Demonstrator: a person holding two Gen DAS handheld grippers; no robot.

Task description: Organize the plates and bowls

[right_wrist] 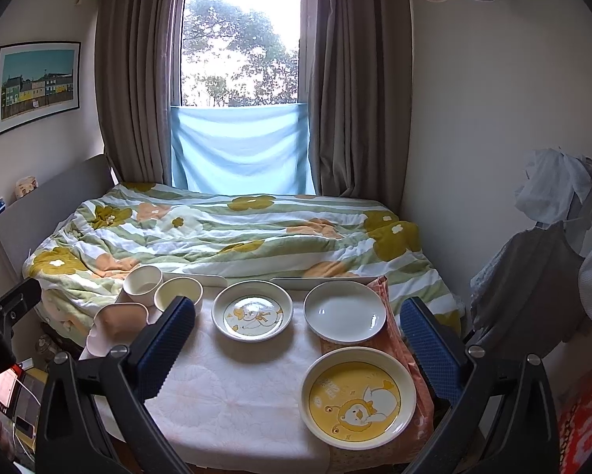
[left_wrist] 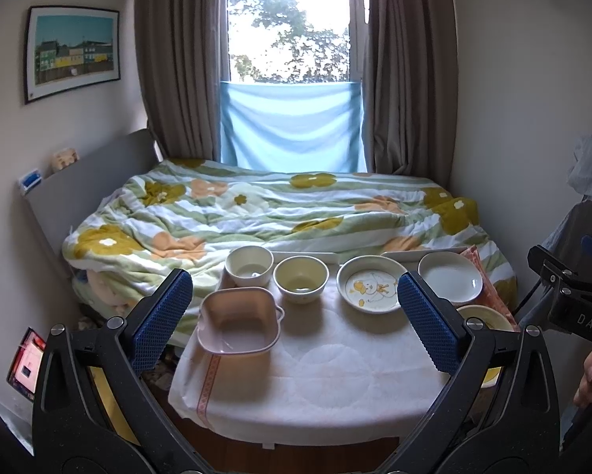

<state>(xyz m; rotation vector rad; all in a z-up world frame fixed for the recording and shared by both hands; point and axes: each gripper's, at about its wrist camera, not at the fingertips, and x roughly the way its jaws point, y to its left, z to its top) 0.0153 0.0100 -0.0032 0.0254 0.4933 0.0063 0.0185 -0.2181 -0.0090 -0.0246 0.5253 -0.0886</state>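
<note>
On a small table with a white cloth [left_wrist: 315, 371] [right_wrist: 232, 395] stand a pink square bowl [left_wrist: 238, 320] [right_wrist: 116, 326], a white round bowl [left_wrist: 249, 265] [right_wrist: 143, 279] and a cream bowl [left_wrist: 302, 279] [right_wrist: 176, 293]. To their right lie a duck-print plate [left_wrist: 371, 289] [right_wrist: 252, 316], a plain white plate [left_wrist: 450, 276] [right_wrist: 345, 312] and a yellow bear plate [right_wrist: 357, 397] [left_wrist: 483, 318]. My left gripper [left_wrist: 296, 320] hangs open above the near table edge, holding nothing. My right gripper [right_wrist: 296, 347] is open too, over the plates.
A bed with a flowered quilt [left_wrist: 256, 213] [right_wrist: 217, 233] lies right behind the table, under a curtained window [left_wrist: 288, 23]. Clothes hang on a rack [right_wrist: 549, 245] at the right. A person's fingers [left_wrist: 588, 379] show at the right edge of the left wrist view.
</note>
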